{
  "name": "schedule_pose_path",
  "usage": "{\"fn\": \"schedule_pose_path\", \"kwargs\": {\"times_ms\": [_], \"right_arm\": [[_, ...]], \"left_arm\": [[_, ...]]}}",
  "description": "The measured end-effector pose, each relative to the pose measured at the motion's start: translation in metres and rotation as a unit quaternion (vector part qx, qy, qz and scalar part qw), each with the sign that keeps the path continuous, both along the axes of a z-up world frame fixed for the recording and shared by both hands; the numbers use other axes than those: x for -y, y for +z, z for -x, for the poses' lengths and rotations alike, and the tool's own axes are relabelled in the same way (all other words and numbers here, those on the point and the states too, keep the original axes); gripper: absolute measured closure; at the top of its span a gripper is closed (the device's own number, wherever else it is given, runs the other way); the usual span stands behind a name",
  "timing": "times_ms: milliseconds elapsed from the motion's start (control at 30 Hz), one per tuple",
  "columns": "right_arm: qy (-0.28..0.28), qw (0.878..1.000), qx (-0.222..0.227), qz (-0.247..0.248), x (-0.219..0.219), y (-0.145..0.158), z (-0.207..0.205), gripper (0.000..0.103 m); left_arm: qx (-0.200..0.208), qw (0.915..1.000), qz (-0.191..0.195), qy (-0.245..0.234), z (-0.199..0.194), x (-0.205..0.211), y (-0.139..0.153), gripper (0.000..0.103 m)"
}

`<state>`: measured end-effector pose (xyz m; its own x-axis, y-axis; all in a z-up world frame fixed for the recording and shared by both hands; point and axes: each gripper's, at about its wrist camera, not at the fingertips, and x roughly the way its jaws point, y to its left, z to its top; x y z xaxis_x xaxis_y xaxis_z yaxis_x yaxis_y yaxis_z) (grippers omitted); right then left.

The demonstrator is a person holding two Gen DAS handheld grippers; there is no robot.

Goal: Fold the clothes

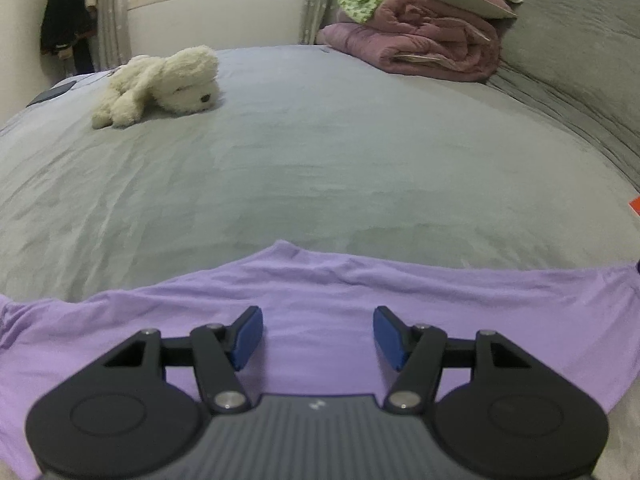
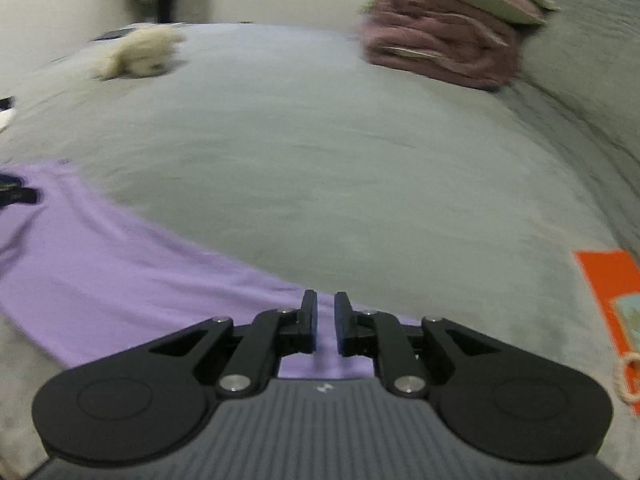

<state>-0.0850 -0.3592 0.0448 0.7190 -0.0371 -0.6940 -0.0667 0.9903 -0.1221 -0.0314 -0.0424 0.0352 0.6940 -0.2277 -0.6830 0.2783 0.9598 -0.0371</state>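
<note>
A lilac garment lies spread flat on the grey bed sheet. My left gripper hovers over its middle with its blue-padded jaws wide open and empty. In the right wrist view the same garment stretches to the left, with a dark label or collar patch at its far end. My right gripper sits over the garment's near right edge, jaws almost closed with a narrow gap; the view is blurred and I cannot tell whether cloth is pinched.
A white plush toy lies at the far left of the bed. A folded mauve quilt with green patterned cloth on top sits at the far right. An orange bag lies at the right edge. A window and wall stand behind.
</note>
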Motion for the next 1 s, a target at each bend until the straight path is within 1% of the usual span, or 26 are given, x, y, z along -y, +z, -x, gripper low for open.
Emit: {"fn": "schedule_pose_path", "kwargs": {"times_ms": [133, 167, 233, 267, 300, 333, 467, 533, 700, 767, 867, 967, 1000], "right_arm": [[0.065, 0.998, -0.021, 0.006, -0.044, -0.009, 0.002, 0.089], [0.082, 0.996, -0.028, 0.013, -0.055, -0.013, 0.004, 0.089], [0.092, 0.994, -0.036, 0.045, -0.068, -0.021, 0.006, 0.088], [0.09, 0.994, -0.035, 0.054, -0.069, -0.023, 0.006, 0.086], [0.086, 0.994, -0.033, 0.062, -0.069, -0.024, 0.007, 0.082], [0.08, 0.994, -0.033, 0.059, -0.065, -0.023, 0.007, 0.077], [0.04, 0.998, -0.035, 0.024, -0.043, -0.021, 0.013, 0.073], [0.025, 0.999, -0.03, 0.02, -0.041, -0.021, 0.017, 0.07], [-0.011, 1.0, -0.015, 0.014, -0.038, -0.018, 0.029, 0.07], [-0.031, 0.999, -0.008, 0.004, -0.035, -0.016, 0.037, 0.07], [-0.056, 0.998, 0.006, -0.01, -0.028, -0.013, 0.047, 0.07], [-0.067, 0.998, 0.013, -0.016, -0.026, -0.013, 0.055, 0.069], [-0.067, 0.998, 0.009, -0.016, -0.027, -0.015, 0.058, 0.068]], "left_arm": [[-0.004, 1.0, -0.005, 0.005, 0.0, -0.001, -0.003, 0.04], [-0.005, 1.0, -0.006, 0.006, 0.0, -0.001, -0.004, 0.04], [-0.003, 0.9998, -0.015, 0.011, -0.002, -0.002, -0.005, 0.04], [-0.003, 0.9998, -0.013, 0.015, -0.003, -0.005, -0.005, 0.04], [-0.005, 0.9998, -0.01, 0.019, -0.005, -0.008, -0.005, 0.04], [-0.007, 0.9997, -0.003, 0.024, -0.006, -0.013, -0.004, 0.04], [-0.022, 0.9973, 0.032, 0.062, -0.014, -0.041, -0.003, 0.041], [-0.025, 0.9952, 0.043, 0.085, -0.017, -0.055, -0.005, 0.041], [-0.026, 0.9897, 0.069, 0.123, -0.018, -0.089, -0.004, 0.041], [-0.024, 0.9868, 0.076, 0.141, -0.016, -0.105, -0.002, 0.041], [-0.021, 0.9803, 0.09, 0.174, -0.008, -0.132, 0.002, 0.041], [-0.015, 0.975, 0.114, 0.19, 0.001, -0.157, 0.006, 0.041], [-0.011, 0.9735, 0.112, 0.199, 0.004, -0.164, 0.007, 0.041]]}}
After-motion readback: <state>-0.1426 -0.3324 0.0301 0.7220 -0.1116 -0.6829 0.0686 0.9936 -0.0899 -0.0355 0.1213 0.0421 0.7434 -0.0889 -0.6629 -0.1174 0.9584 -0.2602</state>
